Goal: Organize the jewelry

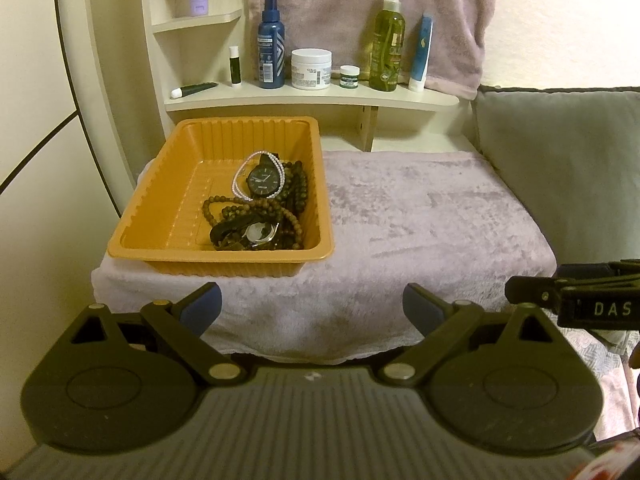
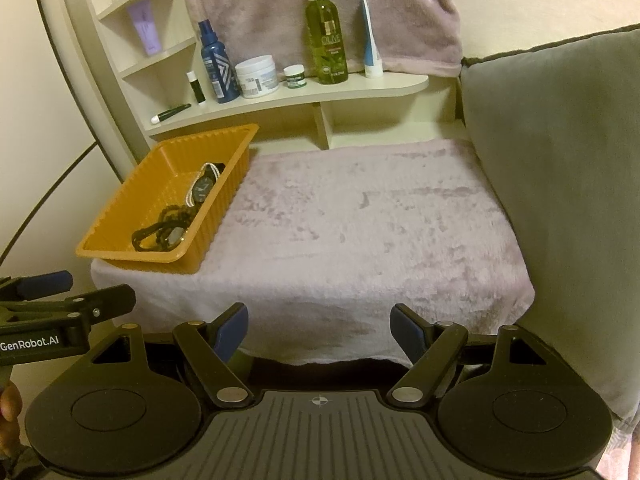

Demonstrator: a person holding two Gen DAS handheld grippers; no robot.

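Observation:
An orange ribbed tray sits on the left of a pale plush towel. In its right half lie a black watch, a white bead bracelet, brown wooden bead strands and a second, silver-faced watch. My left gripper hovers in front of the towel's near edge, open and empty. My right gripper is also open and empty, at the same near edge, to the right of the tray.
A cream shelf behind the towel carries a blue bottle, a white jar, a green olive spray and tubes. A grey cushion bounds the right side. A towel hangs on the back wall.

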